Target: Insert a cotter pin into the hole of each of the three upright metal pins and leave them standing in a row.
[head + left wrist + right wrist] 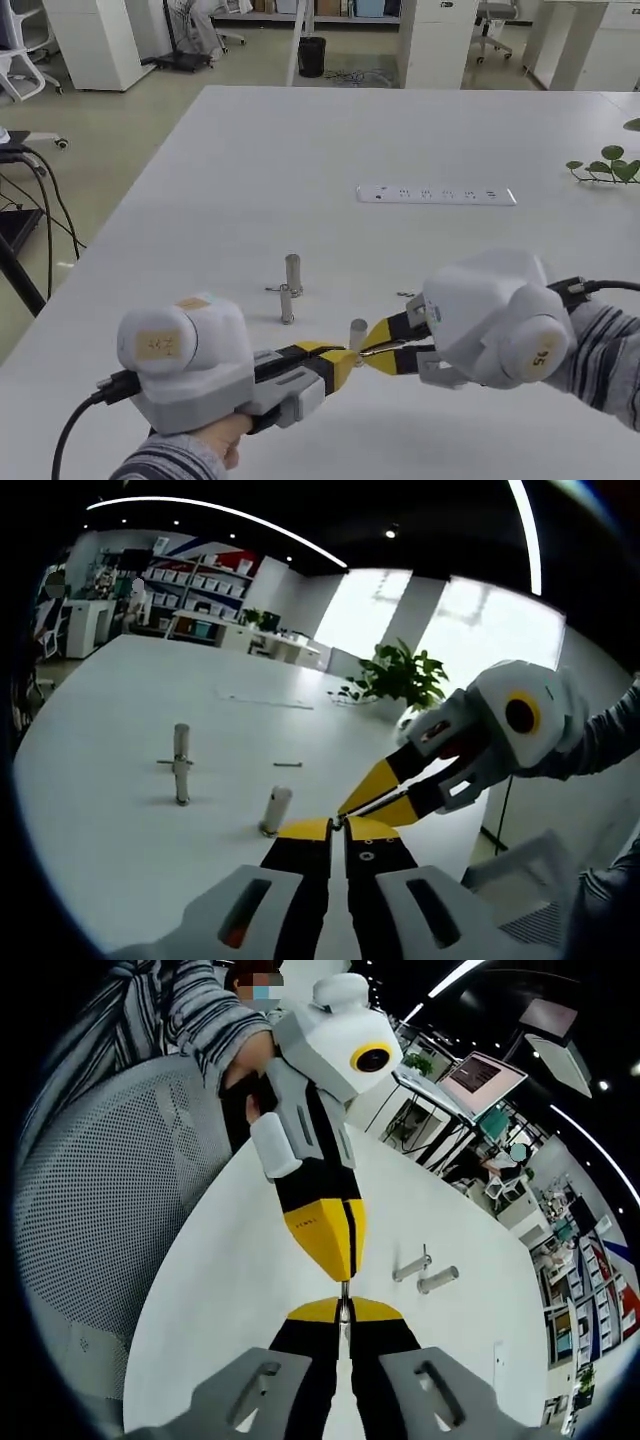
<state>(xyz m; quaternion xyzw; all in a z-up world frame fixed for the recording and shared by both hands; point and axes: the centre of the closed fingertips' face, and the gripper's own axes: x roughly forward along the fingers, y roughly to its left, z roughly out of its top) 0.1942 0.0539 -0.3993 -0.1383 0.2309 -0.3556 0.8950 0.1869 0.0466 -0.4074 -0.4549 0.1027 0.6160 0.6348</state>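
Tip to tip low over the bench [300, 150]: left tongs [342, 362] and right tongs [378, 352], both clamped shut on one thin cotter pin [343, 1298] that bridges the small gap between them. The near upright pin [358, 333] stands just behind the tips, with no cotter seen in it. The far upright pins [290, 288] stand close together further back. A crossbar shows at one, so it is likely pinned already. A spare cotter pin [405, 294] lies flat beside the right tongs. This looks like a regrip or handover. One side should release only once the other holds firm. Keep the long end free and level, line it up with the near pin's hole, and push straight without tipping the pin.
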